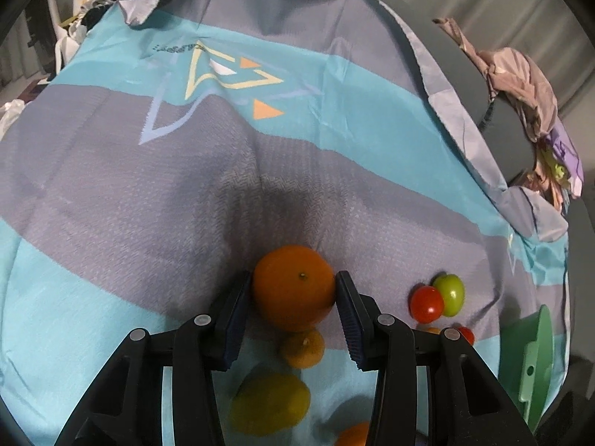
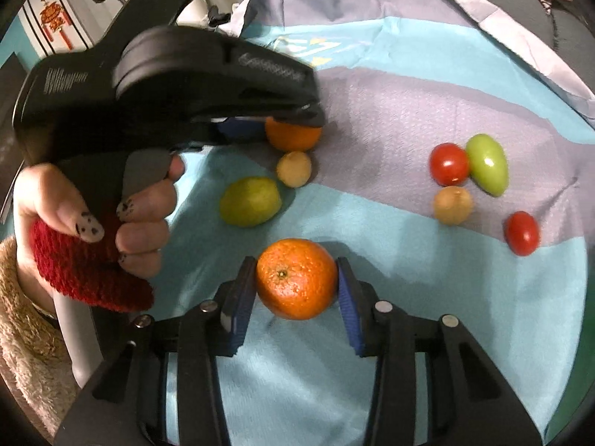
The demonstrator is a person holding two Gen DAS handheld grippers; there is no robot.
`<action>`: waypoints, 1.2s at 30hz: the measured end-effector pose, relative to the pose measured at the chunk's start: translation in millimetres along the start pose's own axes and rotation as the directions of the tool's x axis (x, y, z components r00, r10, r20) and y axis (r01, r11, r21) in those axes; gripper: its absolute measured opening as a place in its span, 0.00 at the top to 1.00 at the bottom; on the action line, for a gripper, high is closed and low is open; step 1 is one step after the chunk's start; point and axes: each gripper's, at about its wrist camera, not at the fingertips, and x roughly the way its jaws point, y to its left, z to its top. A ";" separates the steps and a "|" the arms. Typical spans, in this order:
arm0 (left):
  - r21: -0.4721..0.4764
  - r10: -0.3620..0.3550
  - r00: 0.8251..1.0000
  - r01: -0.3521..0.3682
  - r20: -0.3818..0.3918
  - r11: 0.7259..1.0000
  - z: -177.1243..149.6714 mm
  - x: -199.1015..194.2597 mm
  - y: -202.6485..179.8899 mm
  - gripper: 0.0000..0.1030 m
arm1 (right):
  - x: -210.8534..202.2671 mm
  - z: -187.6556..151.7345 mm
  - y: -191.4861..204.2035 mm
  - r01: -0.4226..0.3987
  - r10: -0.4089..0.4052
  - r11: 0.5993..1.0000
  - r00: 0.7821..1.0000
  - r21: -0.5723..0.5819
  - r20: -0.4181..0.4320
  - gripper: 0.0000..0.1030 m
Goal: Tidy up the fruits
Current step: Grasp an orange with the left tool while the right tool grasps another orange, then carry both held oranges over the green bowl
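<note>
Cloth (image 1: 111, 186): broad turquoise and grey-lilac bands, printed with pale yellow and blue outlined triangles plus small orange ones. Oranges (image 2: 296, 278) (image 1: 293, 288): deep orange, dimpled skin. Lemon (image 2: 250, 201): yellow-green. Two small round fruits (image 2: 293, 168) (image 2: 453, 205): tan-brown. Tomatoes: two red (image 2: 449, 164) (image 2: 521, 233), one glossy green (image 2: 488, 164). Grippers (image 1: 293, 291) (image 2: 296, 286): black frames, dark blue ribbed pads (image 2: 349, 312). Hand (image 2: 111, 215): pale nails with black spots, red knit cuff (image 2: 85, 271), cream fleece sleeve (image 2: 26, 327). Tray (image 1: 539, 364) at table edge: mint green.
</note>
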 end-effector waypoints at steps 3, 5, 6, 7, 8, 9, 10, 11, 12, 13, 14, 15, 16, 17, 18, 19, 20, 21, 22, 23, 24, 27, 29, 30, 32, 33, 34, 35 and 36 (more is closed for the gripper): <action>-0.005 -0.019 1.000 0.019 0.017 1.000 -4.2 -11.5 1.0 0.57 | -9.6 -1.4 -3.8 0.006 -0.006 1.000 1.000 0.018 0.020 0.59; 0.011 -0.013 0.999 0.012 0.040 1.000 -8.0 -21.0 -1.8 0.57 | -14.9 -1.8 -8.7 0.013 -0.014 0.999 1.000 0.029 0.028 0.59; 0.016 -0.012 0.999 0.011 0.050 1.000 -9.6 -24.8 -3.3 0.57 | -17.5 -3.0 -10.3 0.016 -0.017 0.999 0.999 0.036 0.033 0.59; 0.020 -0.015 0.998 0.014 0.055 1.000 -11.1 -27.3 -4.4 0.57 | -20.4 -3.7 -11.3 0.017 -0.019 0.999 0.999 0.042 0.039 0.59; 0.026 -0.020 0.998 0.019 0.057 0.999 -12.9 -30.1 -5.9 0.57 | -24.0 -4.4 -12.2 0.019 -0.021 0.999 0.999 0.048 0.045 0.59; 0.028 -0.023 0.998 0.021 0.061 0.999 -14.4 -32.4 -7.1 0.57 | -27.0 -3.9 -11.9 0.021 -0.023 0.998 0.999 0.052 0.049 0.59; 0.034 -0.024 0.998 0.022 0.066 0.999 -15.9 -34.8 -9.0 0.57 | -30.4 -3.9 -12.9 0.027 -0.030 0.998 0.998 0.057 0.056 0.59; 0.039 -0.024 0.997 0.021 0.072 0.999 -17.3 -36.8 -10.5 0.57 | -33.6 -3.8 -13.7 0.035 -0.039 0.998 0.997 0.059 0.062 0.59; 0.048 -0.024 0.996 0.021 0.080 0.999 -19.6 -40.3 -12.7 0.57 | -29.3 -4.5 -14.2 0.041 -0.045 0.997 0.997 0.062 0.067 0.59; 0.056 -0.026 0.996 0.022 0.085 0.998 -21.3 -42.8 -14.6 0.57 | -32.1 -3.6 -16.9 0.045 -0.050 0.997 0.996 0.068 0.075 0.59; 0.058 -0.030 0.995 0.024 0.090 0.998 -22.7 -44.7 -15.2 0.57 | -35.6 -1.7 -21.3 0.044 -0.050 0.996 0.995 0.074 0.081 0.59; 0.066 -0.035 0.995 0.028 0.097 0.997 -24.2 -47.9 -17.4 0.57 | -36.8 0.2 -24.4 0.043 -0.050 0.996 0.995 0.079 0.086 0.59; 0.074 -0.037 0.994 0.030 0.102 0.997 -25.1 -50.0 -19.6 0.57 | -38.8 2.9 -27.5 0.044 -0.052 0.995 0.994 0.085 0.093 0.59; 0.083 -0.039 0.994 0.031 0.107 0.996 -26.5 -52.8 -21.8 0.57 | -42.9 3.1 -28.4 0.050 -0.059 0.995 0.993 0.087 0.103 0.59; 0.092 -0.042 0.993 0.032 0.114 0.995 -27.6 -55.5 -24.3 0.57 | -44.7 4.3 -28.9 0.055 -0.064 0.995 0.992 0.088 0.111 0.59; 0.101 -0.045 0.992 0.033 0.122 0.994 -29.2 -58.5 -27.1 0.57 | -48.0 4.9 -29.8 0.058 -0.069 0.994 0.990 0.091 0.120 0.59; 0.110 -0.049 0.991 0.035 0.128 0.993 -30.5 -61.1 -29.5 0.57 | -52.1 4.5 -31.0 0.060 -0.072 0.994 0.989 0.094 0.129 0.59; 0.117 -0.055 0.990 0.040 0.131 0.992 -31.5 -63.0 -30.7 0.57 | -56.0 3.8 -32.5 0.059 -0.073 0.993 0.988 0.099 0.136 0.59; 0.124 -0.064 0.989 0.047 0.135 0.991 -32.8 -65.4 -33.3 0.57 | -59.7 3.7 -34.4 0.056 -0.071 0.993 0.987 0.104 0.143 0.59; 0.134 -0.072 0.988 0.053 0.137 0.990 -34.0 -67.6 -36.2 0.57 | -63.3 3.4 -36.6 0.054 -0.070 0.992 0.986 0.110 0.150 0.59; 0.140 -0.075 0.987 0.056 0.140 0.989 -35.4 -69.5 -38.1 0.57 | -65.1 1.9 -37.8 0.054 -0.072 0.992 0.985 0.115 0.155 0.59; 0.163 -0.089 0.984 0.063 0.157 0.985 -39.2 -76.5 -46.0 0.57 | -76.5 -0.4 -42.8 0.056 -0.079 0.989 0.982 0.137 0.173 0.59; 0.175 -0.100 0.981 0.070 0.166 0.982 -41.7 -81.0 -50.2 0.57 | -82.7 -0.4 -46.3 0.059 -0.087 0.987 0.979 0.152 0.183 0.59; 0.180 -0.102 0.980 0.071 0.170 0.981 -43.0 -82.5 -51.9 0.57 | -86.5 -1.9 -48.2 0.060 -0.090 0.985 0.978 0.161 0.190 0.59; 0.197 -0.110 0.977 0.074 0.181 0.978 -46.4 -87.2 -57.6 0.57 | -94.3 -6.5 -53.0 0.054 -0.092 0.981 0.974 0.185 0.207 0.59; 0.210 -0.117 0.976 0.078 0.182 0.975 -48.1 -88.8 -61.0 0.57 | -97.8 -9.0 -55.3 0.051 -0.092 0.979 0.973 0.195 0.212 0.59; 0.221 -0.124 0.976 0.083 0.180 0.972 -49.4 -89.6 -63.5 0.57 | -101.9 -11.4 -58.0 0.051 -0.096 0.977 0.971 0.205 0.217 0.59; 0.231 -0.132 0.975 0.089 0.178 0.969 -51.2 -90.4 -66.4 0.57 | -106.4 -13.3 -60.8 0.058 -0.107 0.975 0.969 0.216 0.222 0.59; 0.247 -0.141 0.975 0.096 0.174 0.964 -53.5 -91.2 -71.0 0.57 | -108.3 -13.8 -62.4 0.066 -0.118 0.972 0.967 0.224 0.227 0.59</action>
